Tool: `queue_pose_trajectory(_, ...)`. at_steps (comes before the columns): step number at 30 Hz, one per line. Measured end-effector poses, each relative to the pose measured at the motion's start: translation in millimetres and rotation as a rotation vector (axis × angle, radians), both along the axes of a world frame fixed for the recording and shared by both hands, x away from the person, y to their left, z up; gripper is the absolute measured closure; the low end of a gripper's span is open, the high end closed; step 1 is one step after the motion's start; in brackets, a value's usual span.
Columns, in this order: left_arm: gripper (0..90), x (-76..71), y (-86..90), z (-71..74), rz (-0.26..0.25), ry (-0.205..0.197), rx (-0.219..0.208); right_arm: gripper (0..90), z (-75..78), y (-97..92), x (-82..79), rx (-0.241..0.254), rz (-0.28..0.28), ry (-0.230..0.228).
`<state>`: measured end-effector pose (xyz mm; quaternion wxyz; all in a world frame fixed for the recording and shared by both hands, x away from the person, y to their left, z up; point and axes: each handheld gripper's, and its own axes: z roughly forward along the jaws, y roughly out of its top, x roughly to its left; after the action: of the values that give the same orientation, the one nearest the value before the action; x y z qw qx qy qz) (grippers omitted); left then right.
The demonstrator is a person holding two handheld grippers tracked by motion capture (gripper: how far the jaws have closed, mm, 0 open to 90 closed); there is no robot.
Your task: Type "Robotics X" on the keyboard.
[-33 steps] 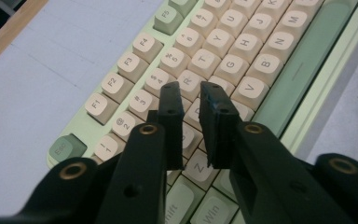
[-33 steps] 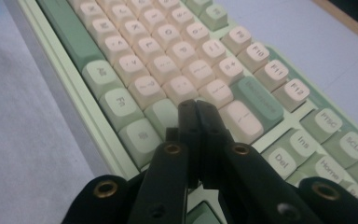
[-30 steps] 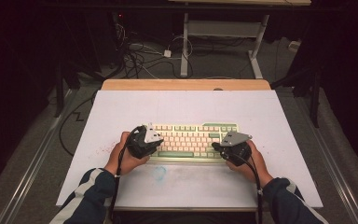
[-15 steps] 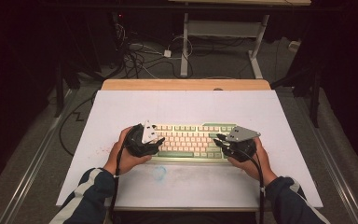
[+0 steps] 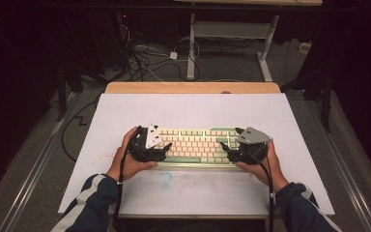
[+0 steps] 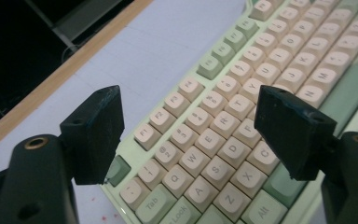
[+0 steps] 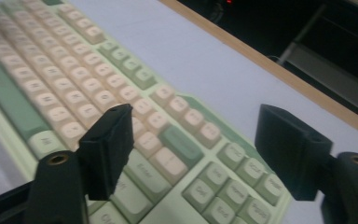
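Green-and-cream keyboard [image 5: 199, 145] near tabletop's front edge; both grippers [image 5: 166, 146] [image 5: 224, 146] just opened, empty — retreat outward, clear of keycaps.

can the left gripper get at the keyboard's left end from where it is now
Probably yes. The left gripper hangs right over the keyboard's left end, and its jaws have just been opening and stand wide with nothing between them. In the left gripper view the keys lie just below, nothing in the way.

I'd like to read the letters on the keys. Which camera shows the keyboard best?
The left gripper view: the keyboard is close and sharp, with letters readable. The right gripper view shows its other end, blurred. The high view shows the whole keyboard, but small.
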<state>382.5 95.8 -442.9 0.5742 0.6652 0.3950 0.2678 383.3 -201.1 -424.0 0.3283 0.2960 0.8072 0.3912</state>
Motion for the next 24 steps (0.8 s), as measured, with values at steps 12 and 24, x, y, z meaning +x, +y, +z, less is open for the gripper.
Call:
queue_pose_trajectory(12,18.7,-5.3,-0.3,2.7,-0.032,0.002,-0.016,19.4,1.1,0.2,-0.2,0.022,-0.071,-0.033)
queue_pose_trajectory(24,18.4,-16.5,1.6,10.5,-0.008,-0.033,-0.024,20.5,11.0,-1.5,-14.0,0.041,-0.065,-0.078)
